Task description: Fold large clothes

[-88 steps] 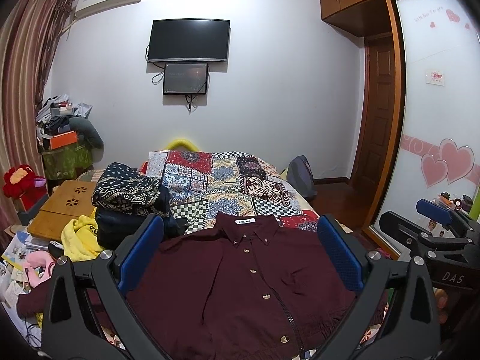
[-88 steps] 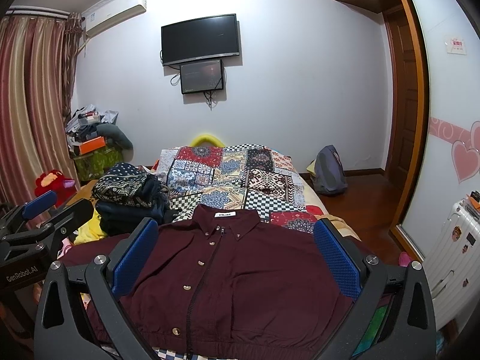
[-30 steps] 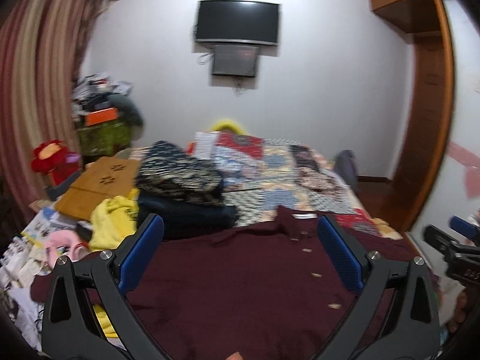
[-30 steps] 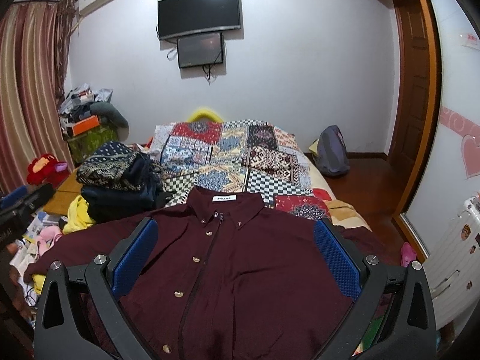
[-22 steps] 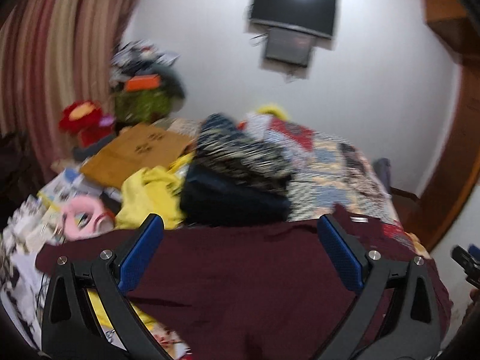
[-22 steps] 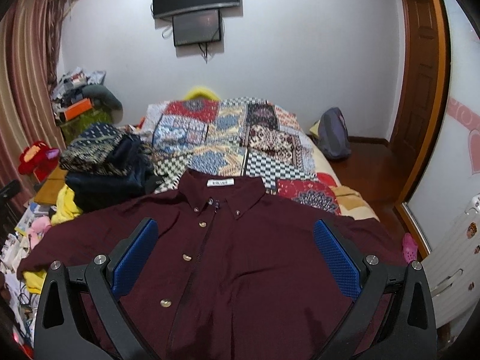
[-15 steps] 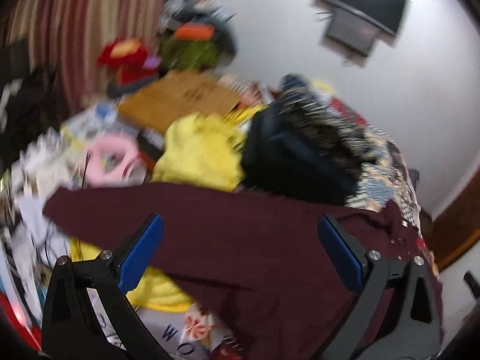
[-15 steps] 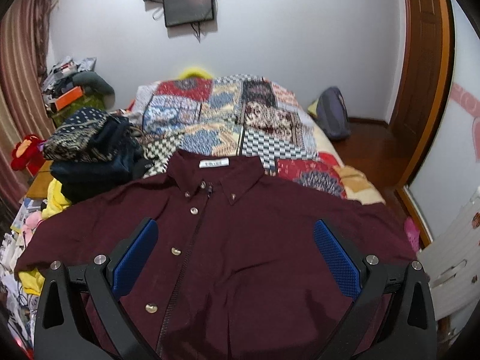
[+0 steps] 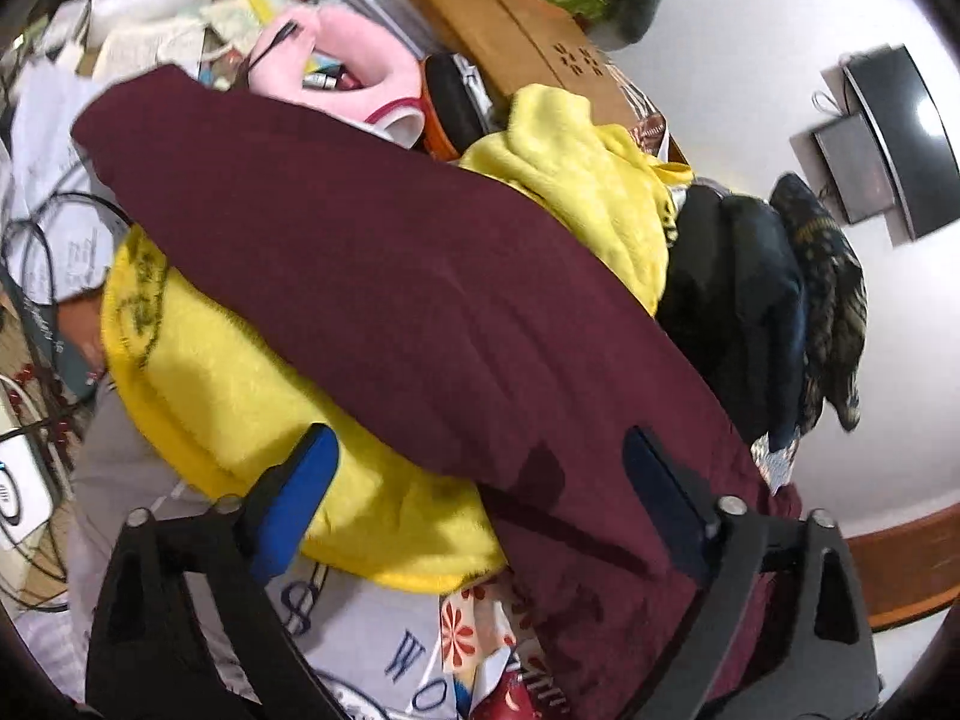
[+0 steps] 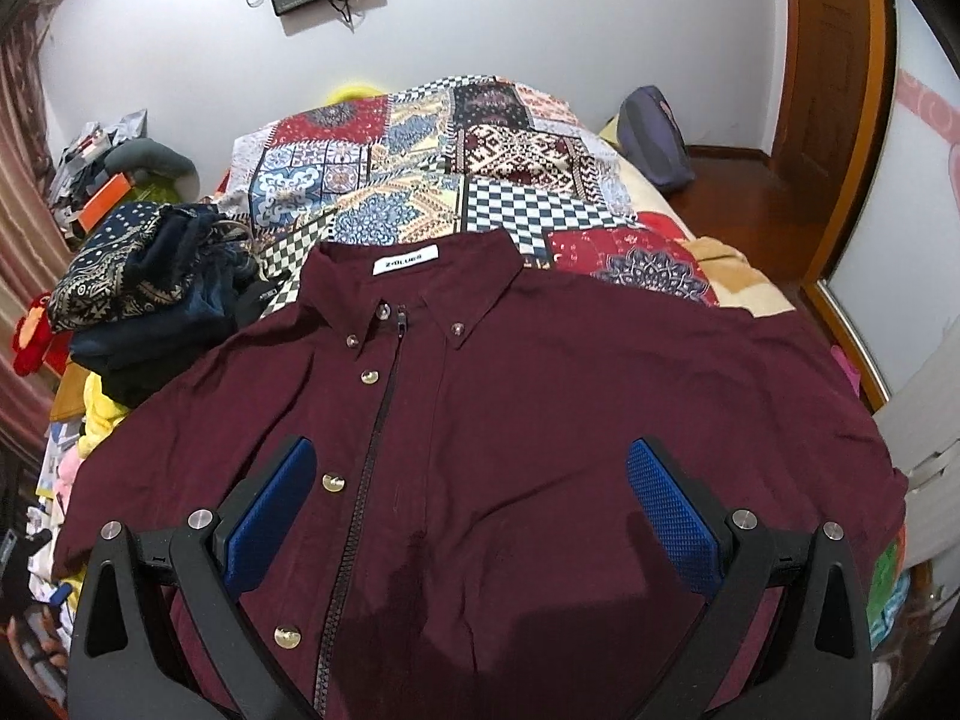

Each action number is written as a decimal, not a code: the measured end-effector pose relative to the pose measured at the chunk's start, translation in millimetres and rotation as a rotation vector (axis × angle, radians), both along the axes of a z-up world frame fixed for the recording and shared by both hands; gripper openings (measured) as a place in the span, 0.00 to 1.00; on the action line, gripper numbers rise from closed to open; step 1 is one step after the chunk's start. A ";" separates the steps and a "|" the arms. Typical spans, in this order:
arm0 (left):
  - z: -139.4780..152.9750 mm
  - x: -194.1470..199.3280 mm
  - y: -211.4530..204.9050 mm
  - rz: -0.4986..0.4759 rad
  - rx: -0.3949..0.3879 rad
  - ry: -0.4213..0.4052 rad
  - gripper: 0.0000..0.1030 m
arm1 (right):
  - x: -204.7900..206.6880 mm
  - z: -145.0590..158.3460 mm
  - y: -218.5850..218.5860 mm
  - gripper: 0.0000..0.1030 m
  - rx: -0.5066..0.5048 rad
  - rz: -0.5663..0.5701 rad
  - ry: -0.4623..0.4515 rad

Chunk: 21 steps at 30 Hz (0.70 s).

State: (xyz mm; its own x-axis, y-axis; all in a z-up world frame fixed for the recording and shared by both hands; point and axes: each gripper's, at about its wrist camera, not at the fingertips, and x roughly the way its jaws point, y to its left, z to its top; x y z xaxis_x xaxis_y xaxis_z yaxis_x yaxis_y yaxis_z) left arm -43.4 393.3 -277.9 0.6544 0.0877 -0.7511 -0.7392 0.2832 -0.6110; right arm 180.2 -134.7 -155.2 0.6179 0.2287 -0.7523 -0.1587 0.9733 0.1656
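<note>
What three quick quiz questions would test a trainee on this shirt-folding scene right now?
1. True or false: the maroon shirt lies front side up with its collar toward the far end of the bed.
2. What does the shirt's sleeve lie across in the left wrist view? A) yellow garment B) backpack C) pillow
3. Is either gripper holding cloth?

Key:
1. True; the zipper and snaps face up.
2. A, the yellow garment.
3. No. The left gripper is closing with the sleeve's edge between its jaws but not pinched; the right gripper is open above the shirt.
</note>
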 end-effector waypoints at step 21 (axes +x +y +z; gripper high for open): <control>68.6 49.4 -18.9 0.032 0.401 0.223 0.17 | -1.8 -0.5 -1.6 1.00 0.022 0.022 0.005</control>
State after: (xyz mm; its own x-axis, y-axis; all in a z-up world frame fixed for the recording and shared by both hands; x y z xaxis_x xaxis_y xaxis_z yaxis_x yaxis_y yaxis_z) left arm 6.0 374.4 -209.4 0.4726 0.4178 -0.7759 -0.8525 0.4398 -0.2824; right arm 178.4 -136.3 -155.6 0.6085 0.2589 -0.7501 -0.1793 0.9657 0.1878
